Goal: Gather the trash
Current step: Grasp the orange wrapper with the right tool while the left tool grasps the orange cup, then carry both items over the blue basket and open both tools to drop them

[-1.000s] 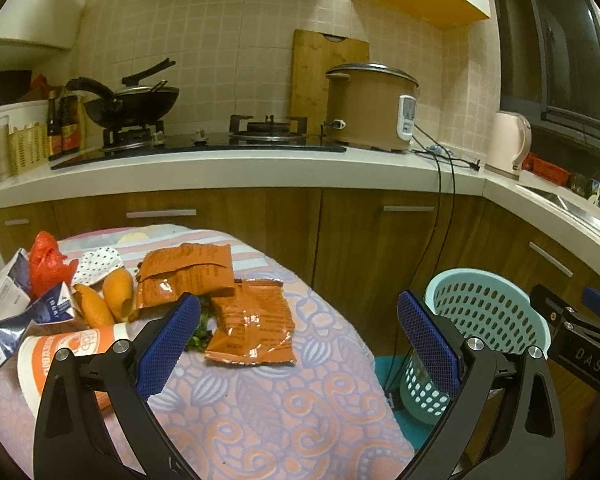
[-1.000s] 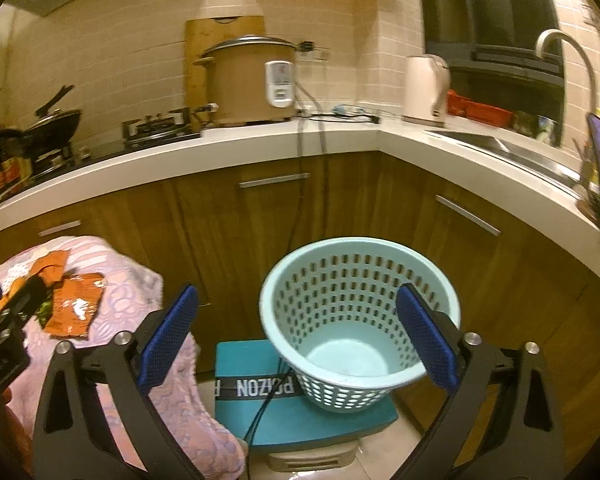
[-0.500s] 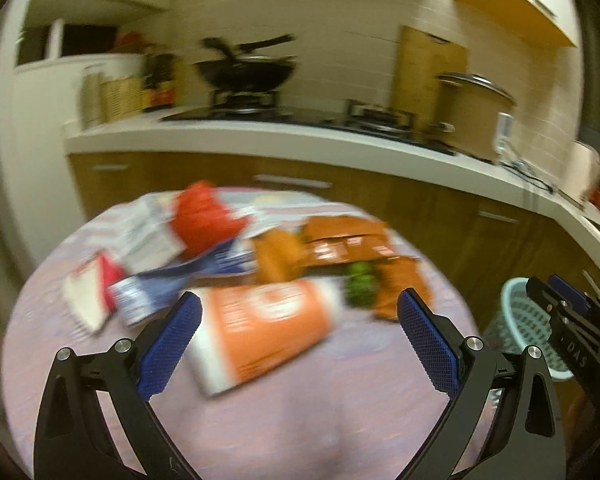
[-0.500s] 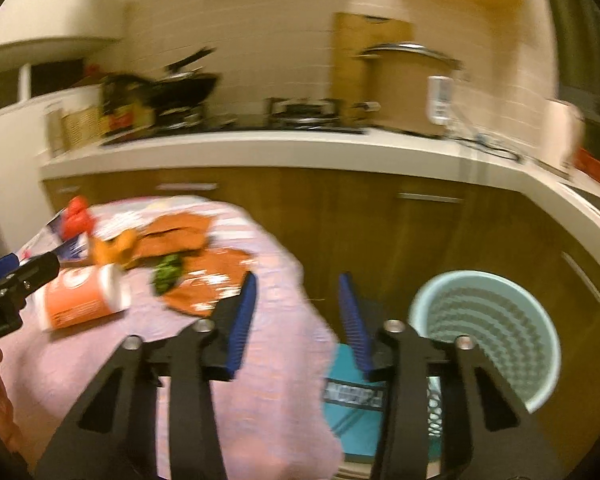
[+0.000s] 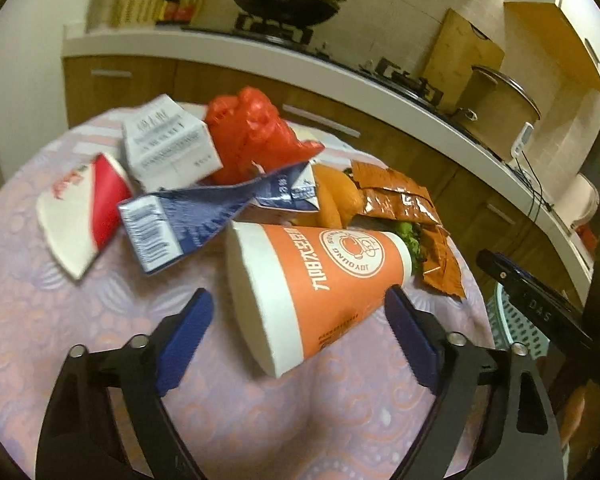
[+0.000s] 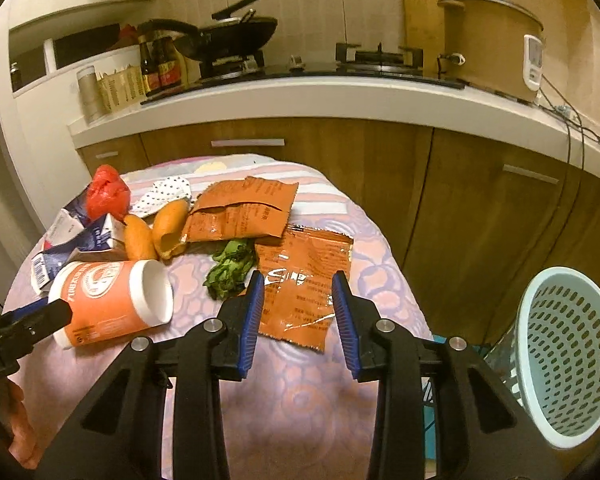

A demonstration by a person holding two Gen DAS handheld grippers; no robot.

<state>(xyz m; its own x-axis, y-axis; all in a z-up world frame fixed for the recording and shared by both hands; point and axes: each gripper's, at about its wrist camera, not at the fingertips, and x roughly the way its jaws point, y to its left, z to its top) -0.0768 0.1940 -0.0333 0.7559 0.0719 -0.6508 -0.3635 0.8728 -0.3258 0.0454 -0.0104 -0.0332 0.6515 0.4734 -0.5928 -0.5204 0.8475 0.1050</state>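
Orange paper cup (image 5: 320, 276) is seen lying on its side on the table (image 5: 40, 320).
It is framed by the closing left gripper (image 5: 296, 332), untouched; the right gripper (image 6: 298, 312) is held narrowly apart over an orange wrapper (image 6: 300, 280).

Both wrist views look steeply down, close over the round table with its lilac patterned cloth (image 5: 40, 292). The left one faces the toppled orange paper cup (image 5: 324, 276) (image 6: 108, 304), shared by both (the right from farther right).
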